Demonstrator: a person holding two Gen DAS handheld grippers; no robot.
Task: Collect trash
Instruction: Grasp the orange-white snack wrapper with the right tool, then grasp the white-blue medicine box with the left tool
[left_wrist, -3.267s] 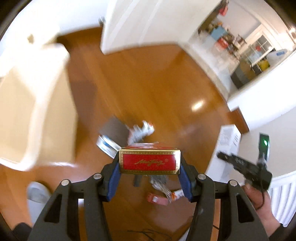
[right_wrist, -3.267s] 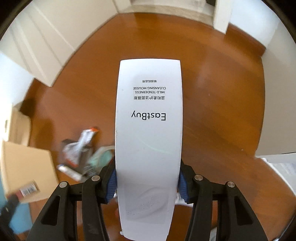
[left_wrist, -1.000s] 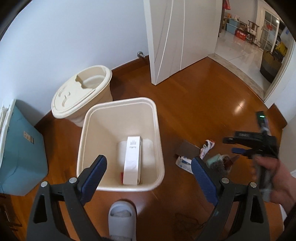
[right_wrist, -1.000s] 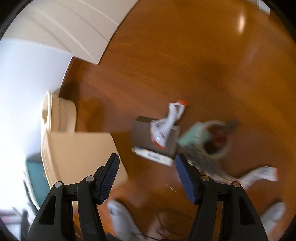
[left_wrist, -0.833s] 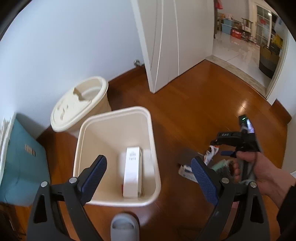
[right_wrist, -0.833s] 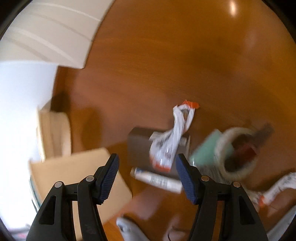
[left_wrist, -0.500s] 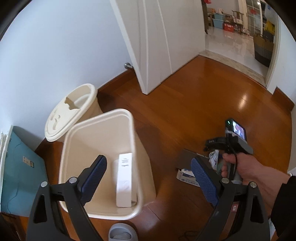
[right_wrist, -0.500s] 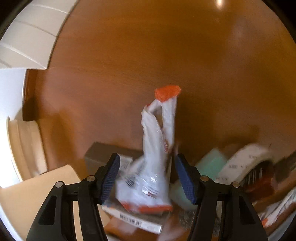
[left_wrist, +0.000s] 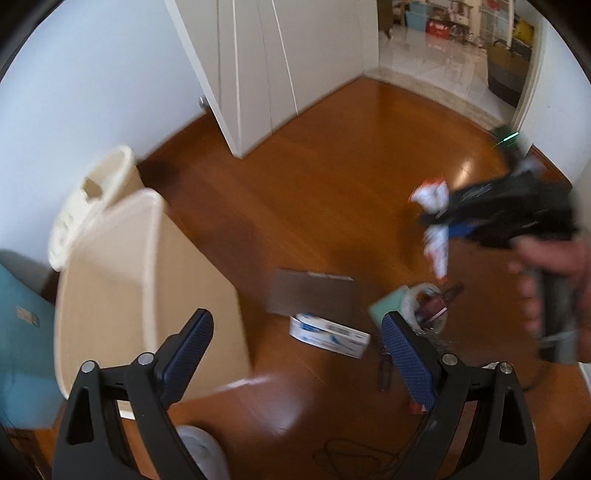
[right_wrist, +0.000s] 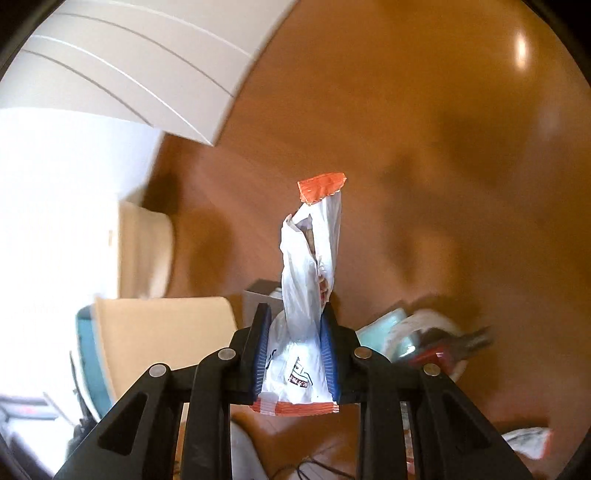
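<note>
Crumpled white-and-orange plastic wrapper (right_wrist: 309, 295) sits clamped between the right gripper (right_wrist: 295, 341) fingers; left gripper (left_wrist: 295, 347) gapes empty — cream plastic bin (left_wrist: 147, 258) beside its left finger, contents hidden.

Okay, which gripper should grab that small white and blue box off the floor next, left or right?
Left. The left gripper is open and empty, with the small white and blue box lying between its fingers. The right gripper is shut on the crumpled white and orange wrapper.
</note>
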